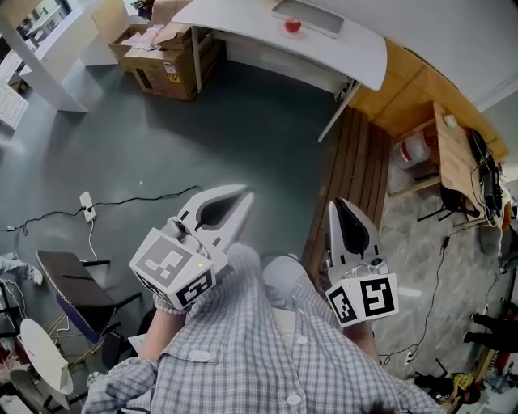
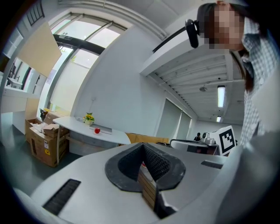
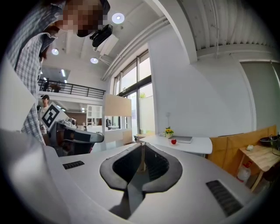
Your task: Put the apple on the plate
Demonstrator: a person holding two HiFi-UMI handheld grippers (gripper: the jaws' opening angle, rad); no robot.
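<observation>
Far across the room, a small red apple [image 1: 292, 25] sits on a white table [image 1: 243, 24]. Left gripper [image 1: 241, 195] and right gripper [image 1: 342, 204] are clenched, empty. Only the gripper views show yellow flowers [image 2: 89, 117] near it.

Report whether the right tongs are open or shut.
Shut. In the right gripper view the right tongs have their tips together with nothing between them; the apple sits far off on the white table.

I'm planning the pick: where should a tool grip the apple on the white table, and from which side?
Probably across its round middle, from above: the apple sits in the open on the table, nothing over it. Stem too small to see.
</observation>
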